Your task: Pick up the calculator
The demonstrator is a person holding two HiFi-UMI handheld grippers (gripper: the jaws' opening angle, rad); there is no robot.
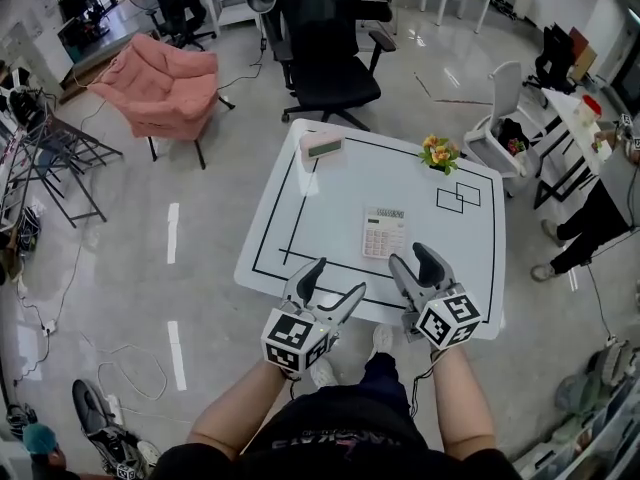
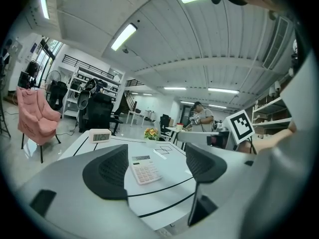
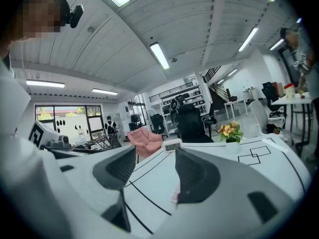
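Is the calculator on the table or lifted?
The calculator lies flat on the table; left gripper and right gripper are open, neither holding it.

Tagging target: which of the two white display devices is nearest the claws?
The flat white calculator with keys, just ahead of the right claw; the white digital clock stands at the far edge.

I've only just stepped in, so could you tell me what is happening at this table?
A person holds the left gripper and the right gripper over the near edge of the white table, jaws apart, both empty. The calculator lies flat just beyond them, not yet touched. A small clock and a flower pot stand at the far side.
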